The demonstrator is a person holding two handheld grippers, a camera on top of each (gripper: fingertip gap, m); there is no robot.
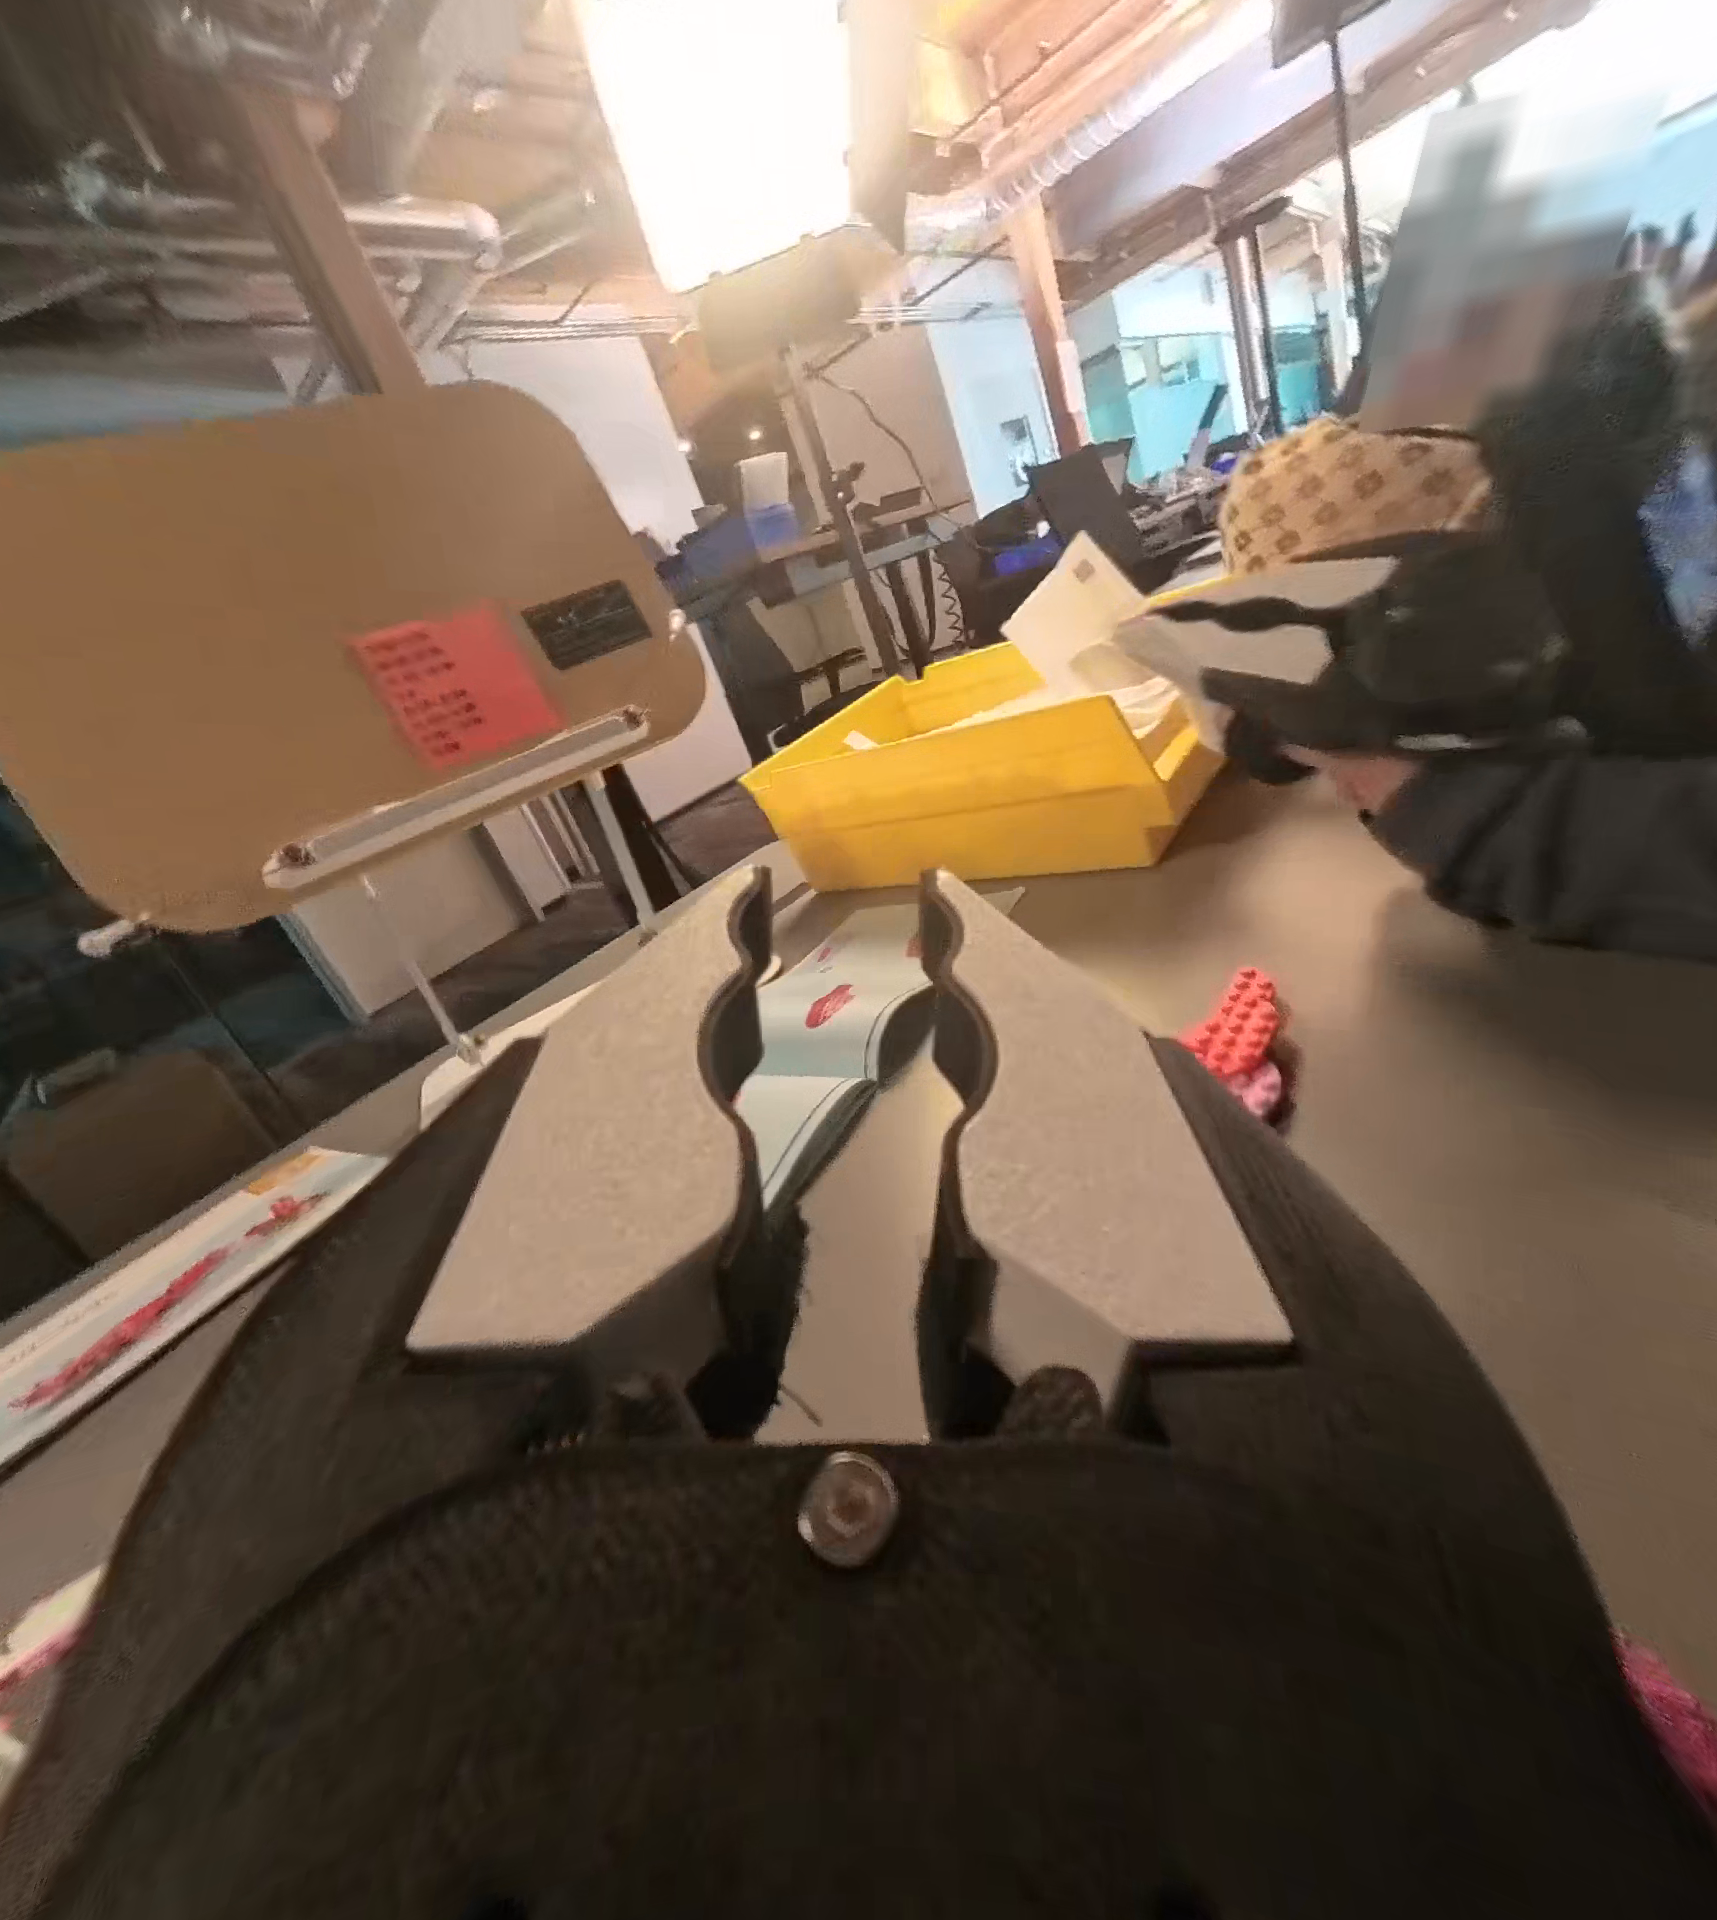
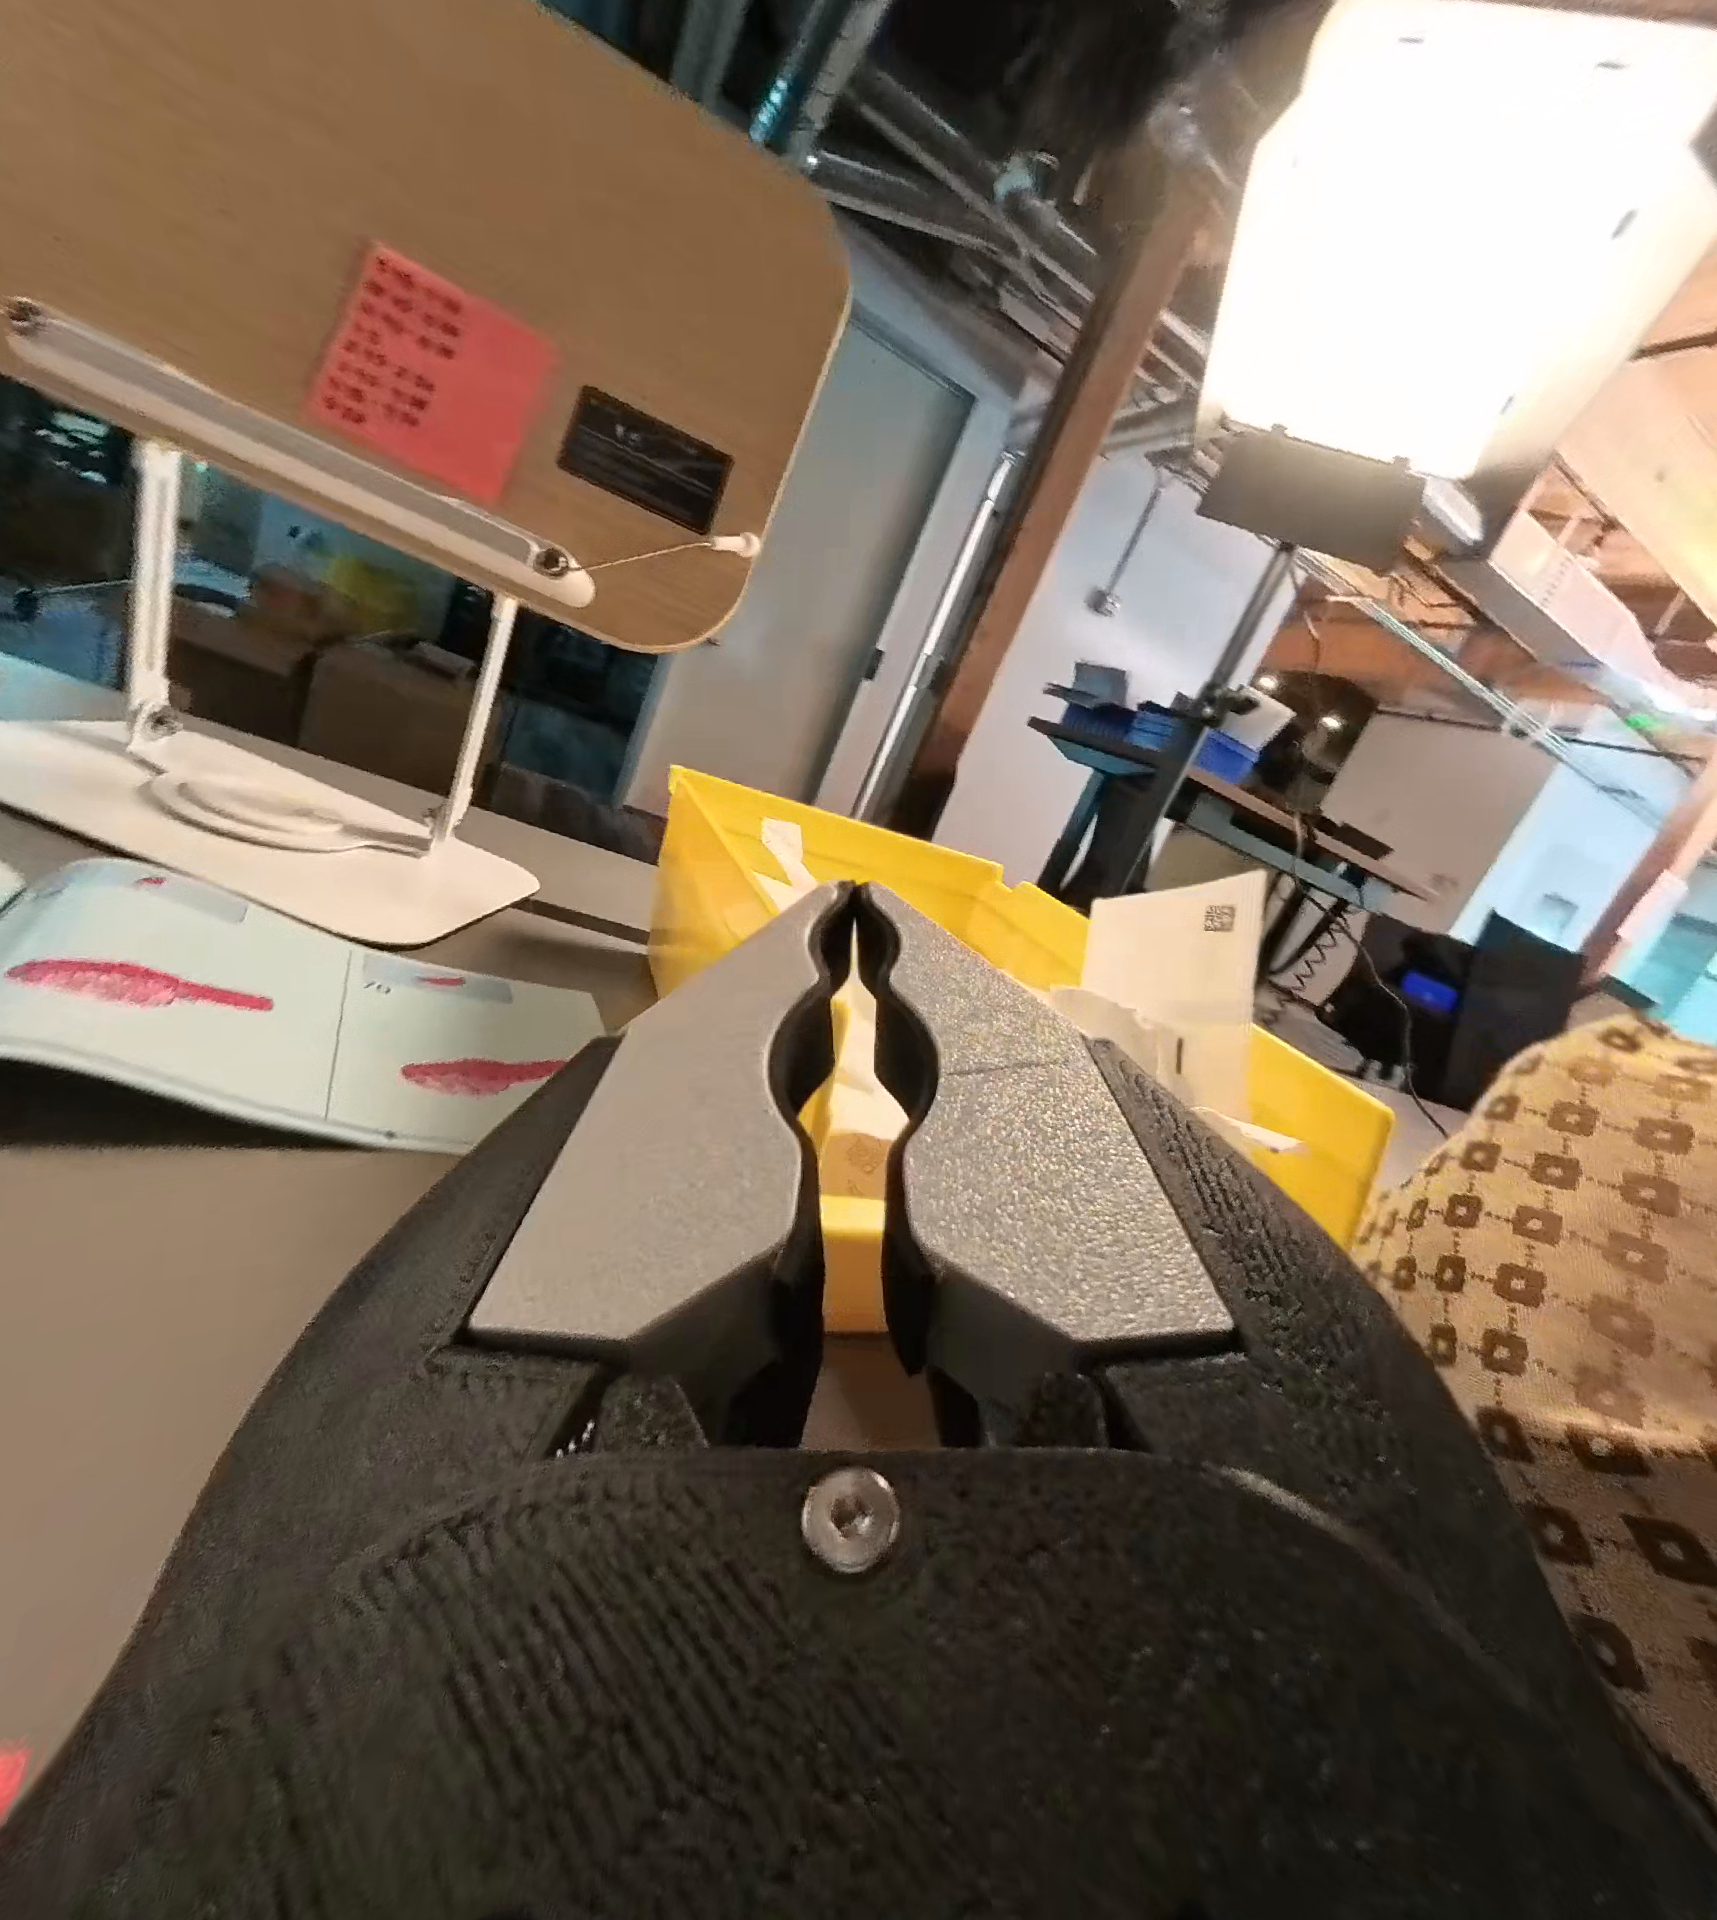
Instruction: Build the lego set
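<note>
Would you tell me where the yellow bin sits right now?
The yellow bin sits on the table's far side, just beyond the right gripper, right of the open booklet.

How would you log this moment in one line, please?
left gripper: open above booklet | right gripper: shut, empty, over yellow bin

Looked like an open-plan lab or workshop: exposed ceiling ducts [image 1: 1093, 177] overhead, a studio light panel [image 2: 1456, 229] on a stand, cluttered workbenches [image 2: 1280, 800] far beyond the tool, yellow parts bin [image 1: 968, 790] on the counter [image 1: 1405, 1195].
</note>
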